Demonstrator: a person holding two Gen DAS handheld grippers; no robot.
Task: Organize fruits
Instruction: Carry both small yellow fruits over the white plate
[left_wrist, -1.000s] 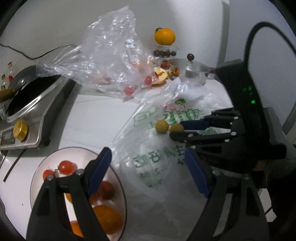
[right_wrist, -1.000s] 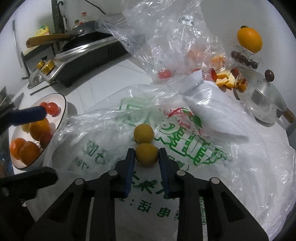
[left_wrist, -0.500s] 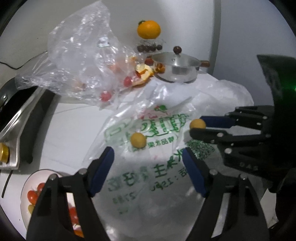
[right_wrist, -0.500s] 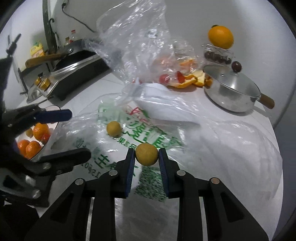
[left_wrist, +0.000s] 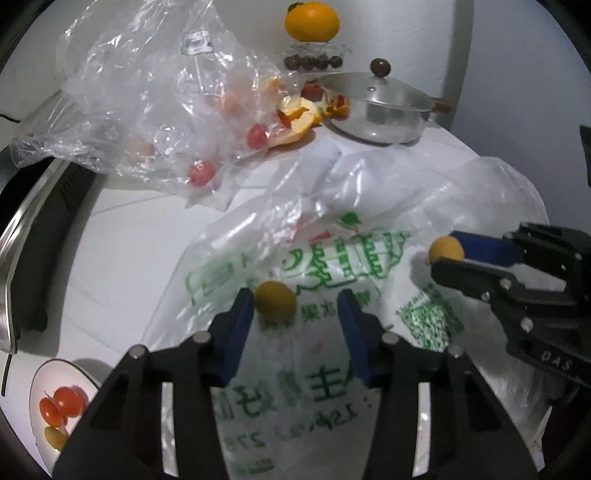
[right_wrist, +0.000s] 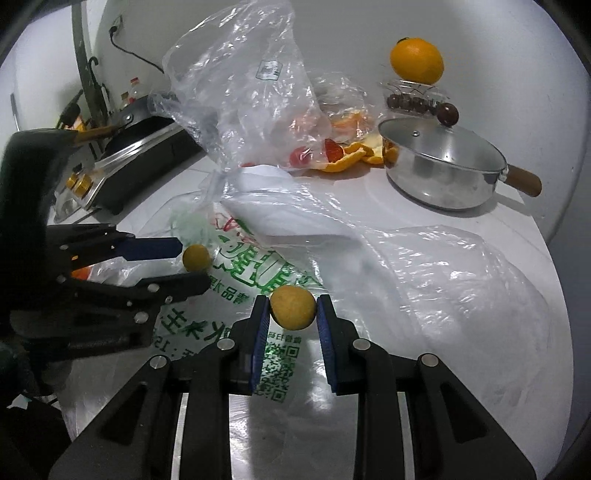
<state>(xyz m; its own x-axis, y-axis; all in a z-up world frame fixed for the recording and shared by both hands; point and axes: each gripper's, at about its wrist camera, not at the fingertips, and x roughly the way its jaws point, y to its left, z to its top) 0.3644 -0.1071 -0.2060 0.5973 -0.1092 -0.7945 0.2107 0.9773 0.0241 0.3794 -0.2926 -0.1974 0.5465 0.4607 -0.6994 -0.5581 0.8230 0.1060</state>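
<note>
- Since the earlier frame, left gripper (left_wrist: 293, 314) shifts from the bowl (left_wrist: 37, 384) to the printed bag (left_wrist: 332, 258).
- Its jaws are closing around a yellow fruit (left_wrist: 275, 301); one pad touches.
- Right gripper (right_wrist: 291, 314) clamps another fruit (right_wrist: 293, 307) above the bag.

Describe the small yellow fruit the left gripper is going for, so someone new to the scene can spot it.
Find the flat plastic bag with green print spread over the white counter. The yellow fruit lies on that print between the closing fingers of the left gripper, against one blue pad. Its twin, the held fruit, is clamped in the right gripper; this one lies loose.
</note>
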